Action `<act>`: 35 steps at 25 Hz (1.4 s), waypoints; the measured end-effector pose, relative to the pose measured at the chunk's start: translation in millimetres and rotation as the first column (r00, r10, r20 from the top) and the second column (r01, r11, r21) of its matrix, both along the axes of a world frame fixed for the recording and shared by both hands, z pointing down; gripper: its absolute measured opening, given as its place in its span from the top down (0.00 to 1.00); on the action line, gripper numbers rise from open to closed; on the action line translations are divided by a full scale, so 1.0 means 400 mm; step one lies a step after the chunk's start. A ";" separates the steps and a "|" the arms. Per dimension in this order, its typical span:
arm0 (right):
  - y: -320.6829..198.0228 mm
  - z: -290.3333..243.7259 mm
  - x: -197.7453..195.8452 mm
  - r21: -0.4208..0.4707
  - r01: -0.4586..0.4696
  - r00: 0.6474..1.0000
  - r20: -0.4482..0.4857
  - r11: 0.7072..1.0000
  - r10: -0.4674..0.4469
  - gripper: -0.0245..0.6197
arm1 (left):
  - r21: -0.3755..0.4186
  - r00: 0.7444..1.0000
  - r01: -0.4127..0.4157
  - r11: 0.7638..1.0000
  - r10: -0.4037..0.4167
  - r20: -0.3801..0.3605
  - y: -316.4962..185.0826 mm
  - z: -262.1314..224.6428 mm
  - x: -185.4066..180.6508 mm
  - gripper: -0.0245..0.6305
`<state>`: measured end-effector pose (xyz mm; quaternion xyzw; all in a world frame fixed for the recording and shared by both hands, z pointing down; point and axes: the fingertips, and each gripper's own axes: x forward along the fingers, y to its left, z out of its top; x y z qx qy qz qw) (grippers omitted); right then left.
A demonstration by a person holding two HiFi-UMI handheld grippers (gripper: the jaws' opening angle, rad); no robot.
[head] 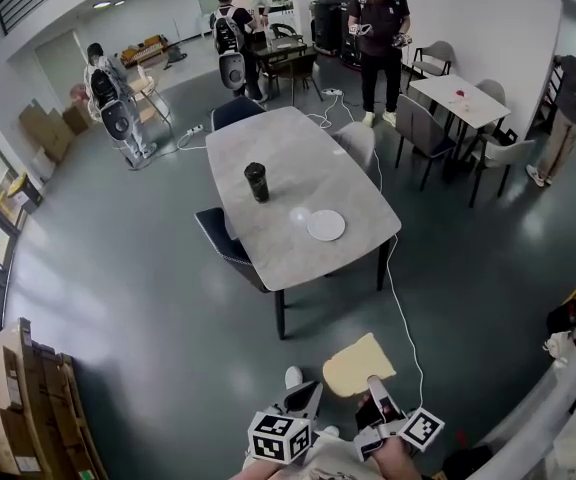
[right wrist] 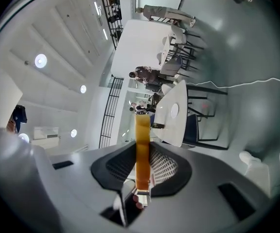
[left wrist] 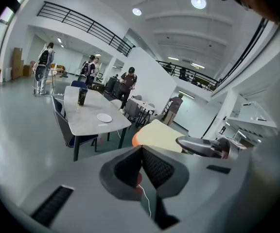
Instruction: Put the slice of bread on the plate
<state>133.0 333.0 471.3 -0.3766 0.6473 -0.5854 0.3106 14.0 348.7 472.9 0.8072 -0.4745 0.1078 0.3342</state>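
A tan slice of bread (head: 358,365) is held over the floor in my right gripper (head: 377,386), whose jaws are shut on it. In the right gripper view the slice (right wrist: 142,140) shows edge-on, an orange strip clamped between the pads. My left gripper (head: 303,396) hangs beside it at the left with its jaws (left wrist: 141,148) shut on nothing. From the left gripper view the slice (left wrist: 157,135) lies just past the jaw tips. The white plate (head: 326,225) sits near the front of a grey table (head: 268,158), far ahead of both grippers.
A black cup (head: 257,182) stands mid-table behind the plate. Dark chairs (head: 223,240) flank the table, and a white cable (head: 400,313) runs over the floor at its right. Cardboard boxes (head: 13,388) stack at the left. Several people stand beyond; a second table (head: 458,98) is at right.
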 end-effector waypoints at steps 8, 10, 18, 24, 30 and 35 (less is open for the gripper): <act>-0.232 -0.022 -0.088 -0.002 -0.042 0.999 -0.034 0.999 0.042 0.83 | 0.027 1.000 -0.014 1.000 0.014 -0.020 -0.238 -0.028 -0.087 0.95; -0.286 -0.025 -0.112 -0.004 -0.052 0.998 -0.046 0.999 0.052 0.83 | 0.026 0.999 -0.019 0.999 0.020 -0.029 -0.296 -0.029 -0.112 0.95; -0.489 -0.012 -0.219 -0.033 -0.080 0.994 -0.077 0.996 0.078 0.83 | 0.007 0.999 -0.039 0.999 0.039 -0.032 -0.509 -0.009 -0.235 0.95; -0.593 0.002 -0.276 -0.033 -0.127 0.989 -0.075 0.991 0.124 0.83 | 0.002 0.997 -0.065 0.998 0.065 -0.036 -0.618 0.010 -0.302 0.95; -0.641 0.025 -0.283 -0.070 -0.142 0.988 -0.077 0.987 0.136 0.83 | -0.032 0.995 -0.089 0.995 0.088 -0.052 -0.675 0.034 -0.303 0.95; -0.745 0.037 -0.261 -0.067 -0.145 0.988 -0.068 0.987 0.140 0.83 | -0.034 0.995 -0.086 0.996 0.085 -0.043 -0.774 0.052 -0.283 0.95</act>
